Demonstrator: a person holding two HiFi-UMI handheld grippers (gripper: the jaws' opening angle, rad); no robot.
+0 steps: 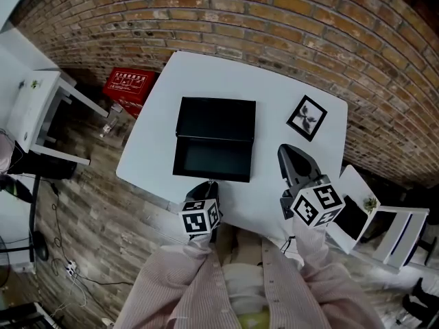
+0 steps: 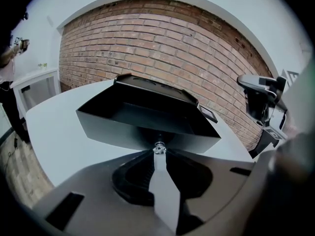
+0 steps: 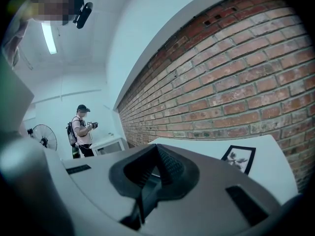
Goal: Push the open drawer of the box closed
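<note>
Okay, box (image 1: 216,117): black, mid white table (image 1: 274,91).
drawer (image 1: 214,159): pulled out toward person, only bare dark bottom showing.
left gripper (image 1: 209,184): jaws pinching knob (image 2: 159,148) on drawer front.
right gripper (image 1: 293,153): jaws pressed together, right of drawer, apart.
</note>
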